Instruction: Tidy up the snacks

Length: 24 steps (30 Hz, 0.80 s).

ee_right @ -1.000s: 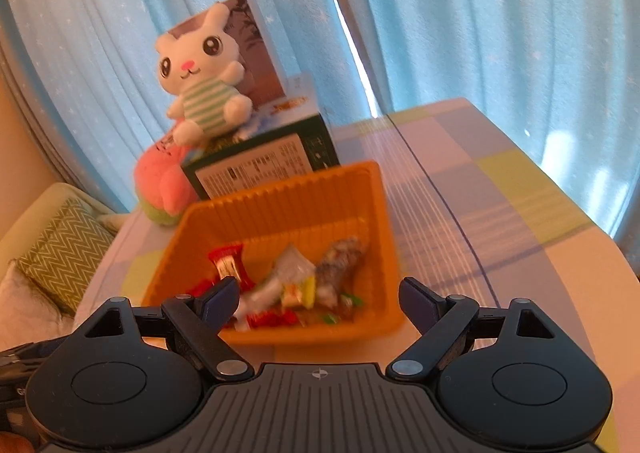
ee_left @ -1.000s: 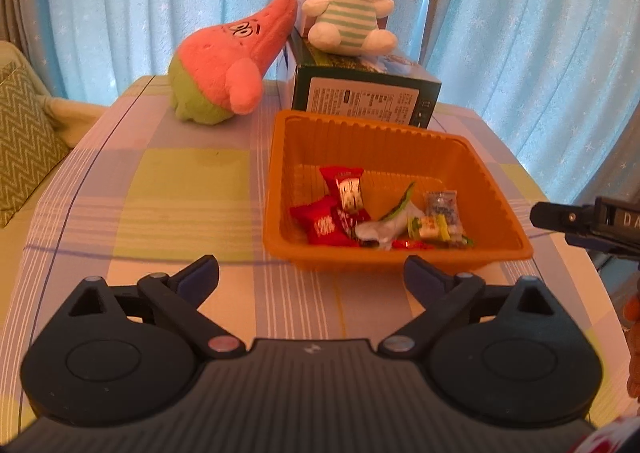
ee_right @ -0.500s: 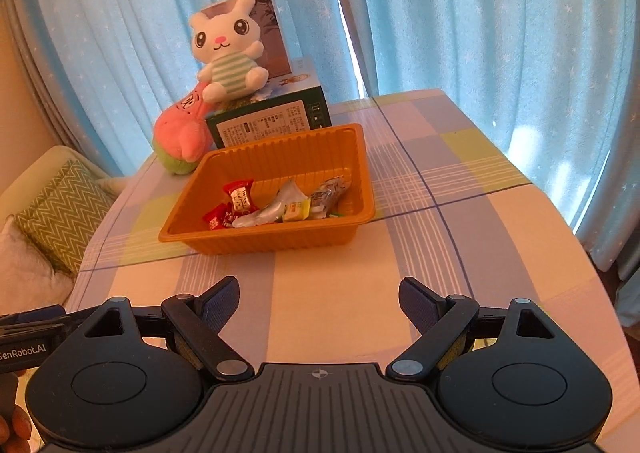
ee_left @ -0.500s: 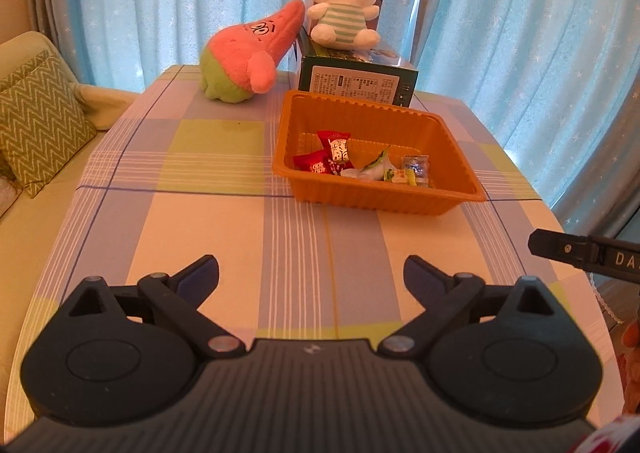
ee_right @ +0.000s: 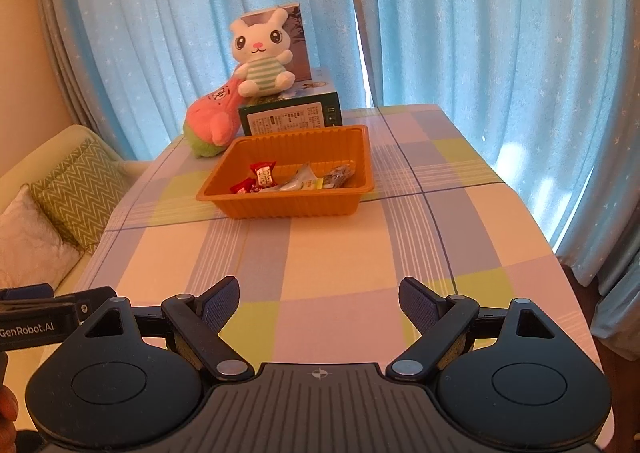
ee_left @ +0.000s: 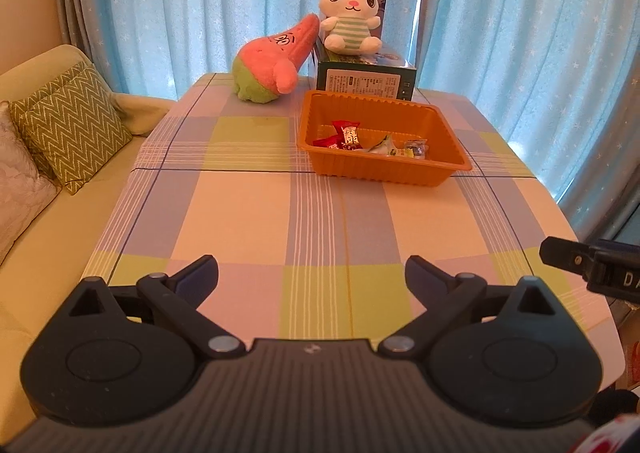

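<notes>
While both tools hover low over the near end of the checked tablecloth (ee_left: 256, 213), the left gripper (ee_left: 312, 273) and right gripper (ee_right: 318, 295) gape wide and empty, well short of the ribbed orange plastic tray (ee_right: 288, 209) holding crinkly wrapped snacks (ee_right: 294, 179).

Legible text: "GenRobot.AI" in white on the black body of the left gripper (ee_right: 28, 327) at the right-wrist view's left edge; "DA", cut off, on the right gripper (ee_left: 612, 275) in the left-wrist view; label print on the green box (ee_right: 290, 118) too small to read.
</notes>
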Motion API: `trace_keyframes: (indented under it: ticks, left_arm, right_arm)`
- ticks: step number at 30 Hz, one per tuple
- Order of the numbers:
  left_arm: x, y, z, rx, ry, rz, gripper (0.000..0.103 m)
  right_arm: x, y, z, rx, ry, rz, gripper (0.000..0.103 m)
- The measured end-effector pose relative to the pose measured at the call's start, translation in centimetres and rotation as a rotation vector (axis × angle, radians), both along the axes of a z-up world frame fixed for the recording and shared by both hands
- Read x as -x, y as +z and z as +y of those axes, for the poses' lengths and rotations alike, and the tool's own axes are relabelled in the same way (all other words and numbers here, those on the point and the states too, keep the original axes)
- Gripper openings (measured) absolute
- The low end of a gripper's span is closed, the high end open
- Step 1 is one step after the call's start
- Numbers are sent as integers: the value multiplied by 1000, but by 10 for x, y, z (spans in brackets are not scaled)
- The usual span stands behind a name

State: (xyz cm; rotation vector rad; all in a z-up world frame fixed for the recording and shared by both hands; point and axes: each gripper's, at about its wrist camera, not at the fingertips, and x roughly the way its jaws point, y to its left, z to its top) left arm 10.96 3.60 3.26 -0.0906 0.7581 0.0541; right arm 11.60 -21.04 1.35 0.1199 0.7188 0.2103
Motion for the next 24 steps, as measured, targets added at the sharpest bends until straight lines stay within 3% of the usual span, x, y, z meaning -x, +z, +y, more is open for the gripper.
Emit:
trace_keyframes:
  ticks: [14,24]
  left_arm:
    - [56,16,-3,3,45,-11,99]
    - [73,13,-17,7,5,5,99]
  right_arm:
    - [61,17,-5,21,2,-43,87]
    - [79,17,-6,30,2,-37,87]
